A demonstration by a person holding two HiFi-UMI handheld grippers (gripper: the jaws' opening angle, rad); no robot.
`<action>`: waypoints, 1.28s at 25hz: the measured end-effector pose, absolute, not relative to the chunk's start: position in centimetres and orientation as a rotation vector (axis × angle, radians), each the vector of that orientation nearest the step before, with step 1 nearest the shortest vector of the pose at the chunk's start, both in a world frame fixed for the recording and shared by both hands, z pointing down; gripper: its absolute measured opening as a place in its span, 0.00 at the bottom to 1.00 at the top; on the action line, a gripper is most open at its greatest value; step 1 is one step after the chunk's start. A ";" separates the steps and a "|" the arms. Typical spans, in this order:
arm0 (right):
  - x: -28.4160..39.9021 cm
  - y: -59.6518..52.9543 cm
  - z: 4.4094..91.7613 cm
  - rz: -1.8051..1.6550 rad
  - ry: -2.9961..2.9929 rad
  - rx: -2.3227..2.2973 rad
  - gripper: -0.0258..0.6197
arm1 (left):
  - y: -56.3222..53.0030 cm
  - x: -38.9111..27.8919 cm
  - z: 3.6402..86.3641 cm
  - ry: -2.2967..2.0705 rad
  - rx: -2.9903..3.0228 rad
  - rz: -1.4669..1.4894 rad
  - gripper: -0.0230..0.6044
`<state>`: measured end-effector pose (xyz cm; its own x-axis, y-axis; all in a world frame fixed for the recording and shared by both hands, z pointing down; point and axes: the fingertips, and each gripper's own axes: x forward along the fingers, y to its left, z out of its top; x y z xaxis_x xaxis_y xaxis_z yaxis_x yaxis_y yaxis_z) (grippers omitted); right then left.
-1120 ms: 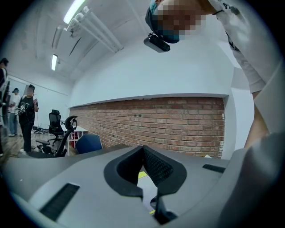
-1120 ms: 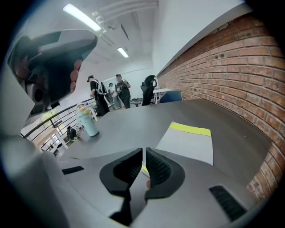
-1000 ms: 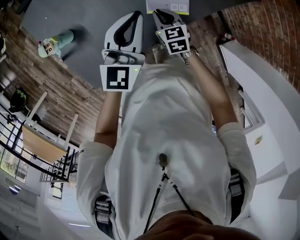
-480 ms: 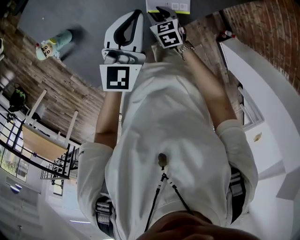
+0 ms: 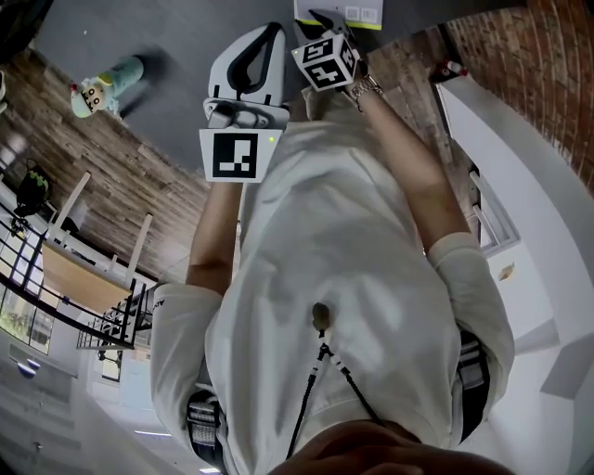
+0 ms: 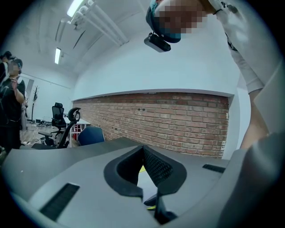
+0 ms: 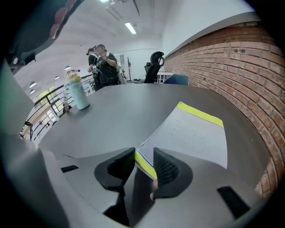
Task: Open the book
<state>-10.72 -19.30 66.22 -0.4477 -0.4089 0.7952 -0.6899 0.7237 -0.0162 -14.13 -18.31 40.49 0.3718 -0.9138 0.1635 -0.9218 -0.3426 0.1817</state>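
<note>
Straddling book [image 7: 191, 133] corner, right claw [image 7: 144, 152], jaws just closing

1. Head view – the book [image 5: 339, 11] is chopped off by the top edge, so I only get a thin strip of it.
2. The wearer's white shirt [image 5: 343, 269] fills the middle and covers the near side of the table [image 5: 176, 37].
3. Little red-and-white thing [image 5: 450, 68] near the brick wall [image 5: 520, 56] – too small to tell what it is.
4. Left gripper view: the left gripper [image 6: 143, 149] blocks nearly all the tabletop. Just slivers of white and yellow-green peek out under its jaws, can't say of what.
5. Right gripper view: people [image 7: 101, 60] at the back, too small for any detail.
</note>
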 end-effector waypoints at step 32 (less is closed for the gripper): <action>-8.1 -19.2 62.8 0.543 -2.168 0.992 0.11 | -16.9 -12.0 39.9 -1.596 2.443 0.050 0.07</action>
